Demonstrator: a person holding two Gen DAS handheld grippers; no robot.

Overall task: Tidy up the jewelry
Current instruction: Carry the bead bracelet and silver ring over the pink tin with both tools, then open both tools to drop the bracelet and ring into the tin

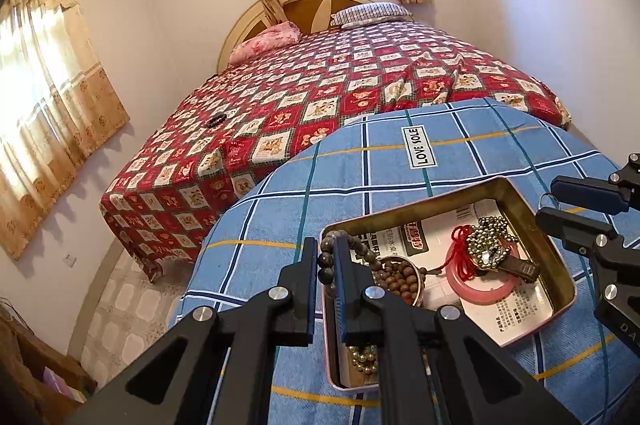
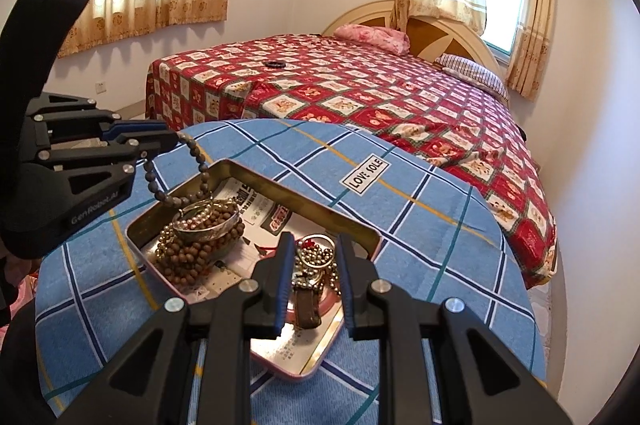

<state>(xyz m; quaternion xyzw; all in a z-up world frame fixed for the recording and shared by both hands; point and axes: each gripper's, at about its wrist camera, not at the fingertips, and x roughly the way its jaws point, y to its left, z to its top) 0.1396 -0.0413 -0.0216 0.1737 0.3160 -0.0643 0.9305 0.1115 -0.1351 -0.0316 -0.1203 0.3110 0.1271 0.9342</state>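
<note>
Left gripper (image 2: 168,141) angled downward over the tin (image 1: 560,265), clenched on a grey bead strand (image 2: 200,165), right gripper (image 2: 312,257) tilted downward, gripping a metal ring (image 1: 546,201).

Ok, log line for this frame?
left gripper: shut on grey bead bracelet | right gripper: shut on metal ring | both over tin

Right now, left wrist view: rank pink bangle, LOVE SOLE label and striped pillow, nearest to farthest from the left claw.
1. Pink bangle, in the tin, right of the left claw.
2. LOVE SOLE label, on the blue cloth.
3. Striped pillow, by the headboard.
</note>
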